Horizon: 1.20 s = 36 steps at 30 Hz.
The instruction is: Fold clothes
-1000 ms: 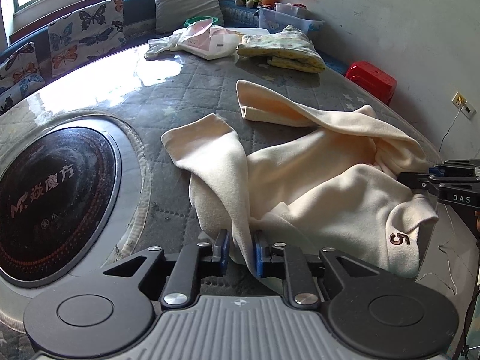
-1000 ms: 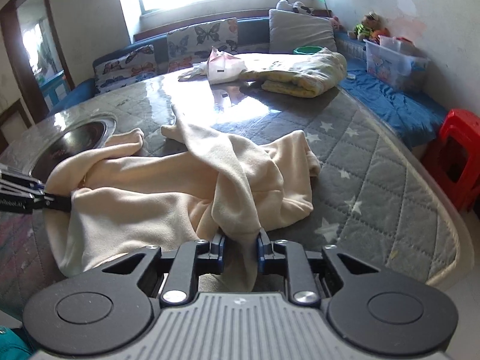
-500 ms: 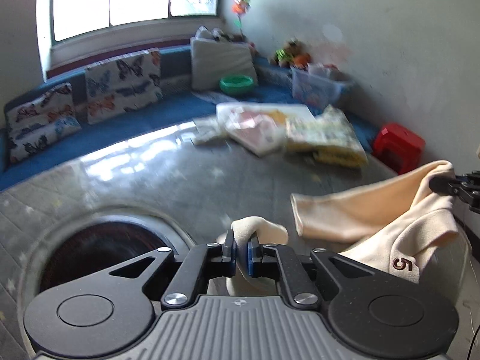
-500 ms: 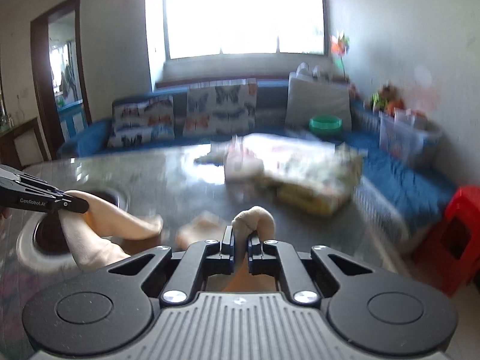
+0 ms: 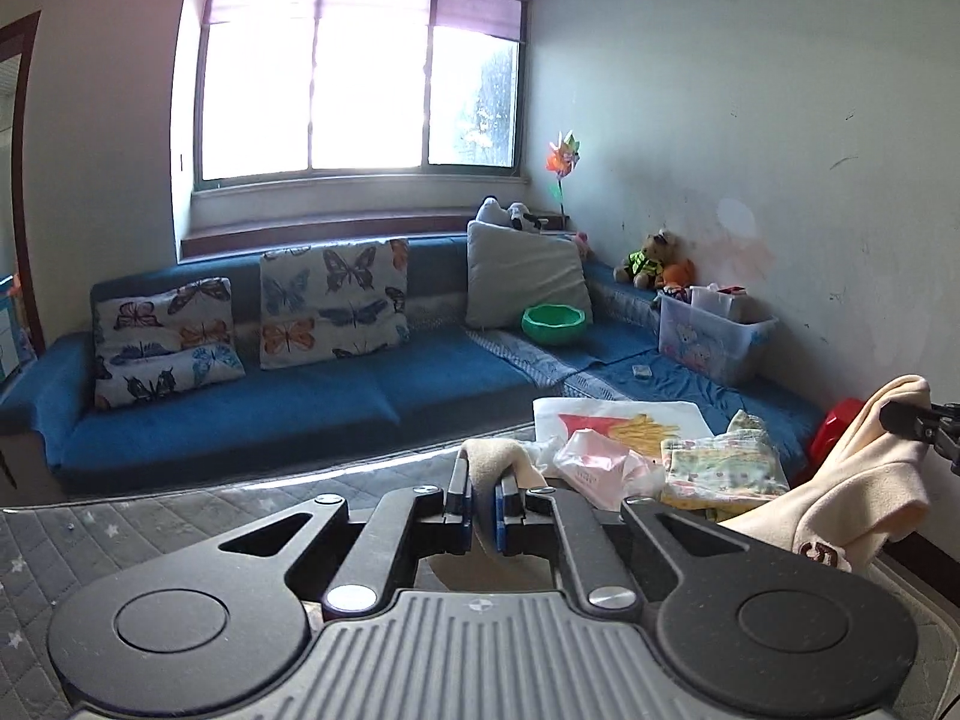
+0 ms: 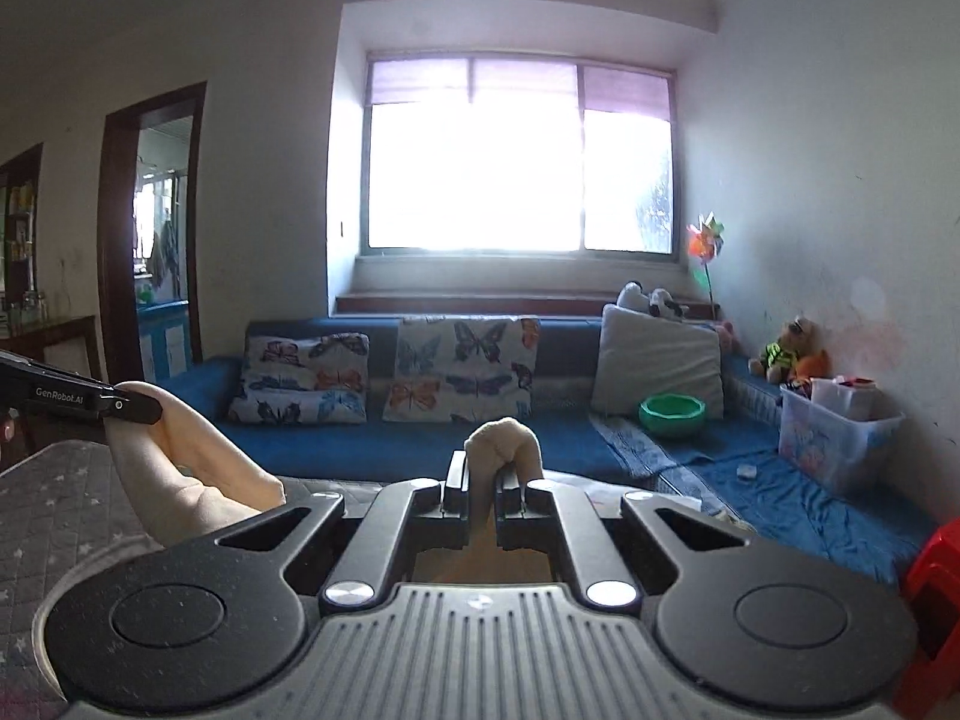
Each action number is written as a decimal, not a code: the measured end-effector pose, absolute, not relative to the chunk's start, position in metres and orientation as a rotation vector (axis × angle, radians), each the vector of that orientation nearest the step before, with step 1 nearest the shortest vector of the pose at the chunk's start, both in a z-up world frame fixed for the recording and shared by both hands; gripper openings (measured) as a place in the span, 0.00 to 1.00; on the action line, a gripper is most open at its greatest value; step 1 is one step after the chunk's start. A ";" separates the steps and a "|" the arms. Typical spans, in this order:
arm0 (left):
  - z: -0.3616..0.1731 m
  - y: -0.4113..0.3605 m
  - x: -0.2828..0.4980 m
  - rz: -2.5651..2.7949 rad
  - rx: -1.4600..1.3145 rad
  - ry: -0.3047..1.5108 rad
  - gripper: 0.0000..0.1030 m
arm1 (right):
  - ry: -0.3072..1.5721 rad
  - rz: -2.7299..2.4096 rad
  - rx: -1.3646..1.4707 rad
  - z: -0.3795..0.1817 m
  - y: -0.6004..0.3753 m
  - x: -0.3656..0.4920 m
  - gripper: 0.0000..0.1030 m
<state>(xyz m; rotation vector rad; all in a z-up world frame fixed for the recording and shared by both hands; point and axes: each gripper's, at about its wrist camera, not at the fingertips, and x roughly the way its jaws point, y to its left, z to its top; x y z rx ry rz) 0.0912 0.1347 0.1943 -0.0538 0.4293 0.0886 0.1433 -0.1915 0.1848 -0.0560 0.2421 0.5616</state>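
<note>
At the far left of the room a dark-framed doorway (image 6: 153, 228) opens in the wall, and a bright window (image 5: 360, 75) stands above a long blue sofa (image 5: 300, 402) that carries two butterfly-print cushions (image 5: 333, 303) and, further right, a grey cushion (image 5: 525, 273) with a green bowl (image 5: 553, 323) just in front of it. On the near side, the quilted grey tabletop (image 5: 150, 519) with small stars runs under both tools. The left tool (image 5: 485, 495) is clamped on a bunched fold of the cream sweatshirt (image 5: 852, 483), a nub of the cloth sticking up between its blue pads. The garment hangs in the air between the two tools, lifted off the tabletop, with a small dark emblem showing on its lower right part in the left wrist view. The right tool (image 6: 483, 489) is likewise clamped on a fold of the same sweatshirt, cloth bulging above its closed pads; in the left wrist view its black tip bites the garment at the far right edge. Beyond the left tool, on the far part of the tabletop, lie a pink plastic bag (image 5: 591, 468) and a folded yellow patterned cloth (image 5: 723, 468). Further right, on the sofa's corner section, sit a teddy bear (image 5: 648, 258) and a clear storage box (image 5: 714, 339), with a red stool (image 6: 933, 576) at the right edge.
</note>
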 end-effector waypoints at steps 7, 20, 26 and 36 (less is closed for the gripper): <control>0.207 0.150 0.072 0.142 -0.020 0.415 0.07 | 0.229 0.627 -0.089 0.193 -0.168 0.138 0.06; 0.242 0.213 0.023 0.353 0.032 0.343 0.08 | 0.179 0.765 -0.064 0.219 -0.085 0.151 0.06; 0.212 0.213 -0.029 0.311 0.058 0.460 0.08 | 0.267 0.894 -0.181 0.200 -0.082 0.120 0.06; 0.055 0.180 -0.098 0.211 -0.053 0.917 0.13 | 0.675 1.090 -0.489 0.086 -0.093 0.031 0.08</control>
